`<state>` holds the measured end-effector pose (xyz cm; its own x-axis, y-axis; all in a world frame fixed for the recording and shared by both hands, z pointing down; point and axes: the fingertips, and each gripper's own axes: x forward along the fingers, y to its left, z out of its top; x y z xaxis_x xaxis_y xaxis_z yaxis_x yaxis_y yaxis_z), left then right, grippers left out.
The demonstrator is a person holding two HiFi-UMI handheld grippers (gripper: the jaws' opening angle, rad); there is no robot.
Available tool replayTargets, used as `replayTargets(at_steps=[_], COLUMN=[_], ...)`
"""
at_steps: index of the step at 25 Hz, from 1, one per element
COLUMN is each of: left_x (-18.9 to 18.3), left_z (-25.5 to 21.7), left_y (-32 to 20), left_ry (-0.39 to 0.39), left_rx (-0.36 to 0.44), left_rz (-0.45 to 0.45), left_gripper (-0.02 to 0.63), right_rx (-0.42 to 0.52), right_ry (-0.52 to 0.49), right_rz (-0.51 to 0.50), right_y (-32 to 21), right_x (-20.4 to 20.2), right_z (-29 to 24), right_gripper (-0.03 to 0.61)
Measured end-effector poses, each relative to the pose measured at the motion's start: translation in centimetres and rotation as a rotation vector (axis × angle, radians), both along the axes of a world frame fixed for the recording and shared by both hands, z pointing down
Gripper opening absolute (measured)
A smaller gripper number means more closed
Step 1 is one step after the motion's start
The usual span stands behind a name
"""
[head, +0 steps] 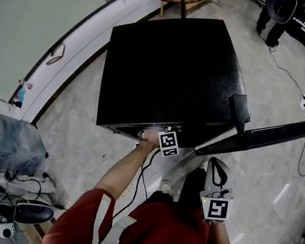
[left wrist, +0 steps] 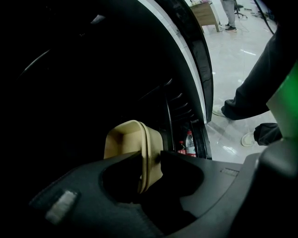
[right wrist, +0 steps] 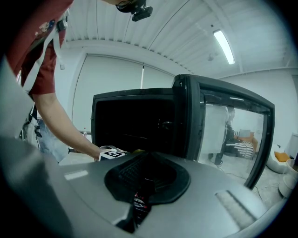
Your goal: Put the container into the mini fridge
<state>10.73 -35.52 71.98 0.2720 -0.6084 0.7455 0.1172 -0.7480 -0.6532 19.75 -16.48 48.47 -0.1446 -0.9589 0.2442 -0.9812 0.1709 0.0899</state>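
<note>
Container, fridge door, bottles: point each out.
container [left wrist: 122, 142], left gripper view, pale side wall.
fridge door [head: 277, 134], head view, top edge of the open door.
bottles [left wrist: 189, 143], left gripper view, taller bottle's body.

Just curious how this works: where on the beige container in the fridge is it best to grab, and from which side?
Probably the rim: pinch its thin wall, one jaw inside, one outside, reaching in through the fridge front. The container looks too wide to span, and its rim stands upright between the jaws of the left gripper, which are opening.

Grey bag [head: 14, 145], floor cable [head: 289, 74]
</note>
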Motion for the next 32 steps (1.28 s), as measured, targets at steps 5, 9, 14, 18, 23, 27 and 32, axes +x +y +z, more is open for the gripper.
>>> replayTargets(at_steps=[5,9,14,18,23,27,32], left_x=[0.3,0.9,0.9,0.5,-0.3,-1.0,-2.1], left_z=[0.7,0.7,0.2,-0.3,-1.4,-2.3,-3.1], left_y=[-0.5,-1.3,-1.8,-1.9,-1.1,0.2,2.4], left_ry=[-0.028,-0.041,-0.029,-0.017,0.008,0.041,0.080], left_rx=[0.017,0.026,0.026,0.034,0.047,0.042,0.029], left_rz=[-0.001,-0.021,-0.042,-0.053,-0.060,-0.070,-0.089], left_gripper=[0.146,0.158,0.204,0.209,0.227,0.227,0.227], right_rx=[-0.015,-0.013,-0.010,0.003,-0.004,0.009,0.015], right_ry=[-0.002,0.004,-0.010,-0.004,-0.003,-0.014,-0.007], right_rz=[0.010,0.001,0.009,0.003,0.007,0.000,-0.016], right_y=[0.1,0.0,0.0,-0.2,0.1,0.1,0.5], right_x=[0.3,0.5,0.2,0.0,-0.2,-1.1,-2.3], right_z=[0.4,0.3,0.0,-0.1,-0.1,-0.3,-0.6], right_gripper=[0.000,0.000,0.000,0.000,0.000,0.000,0.001])
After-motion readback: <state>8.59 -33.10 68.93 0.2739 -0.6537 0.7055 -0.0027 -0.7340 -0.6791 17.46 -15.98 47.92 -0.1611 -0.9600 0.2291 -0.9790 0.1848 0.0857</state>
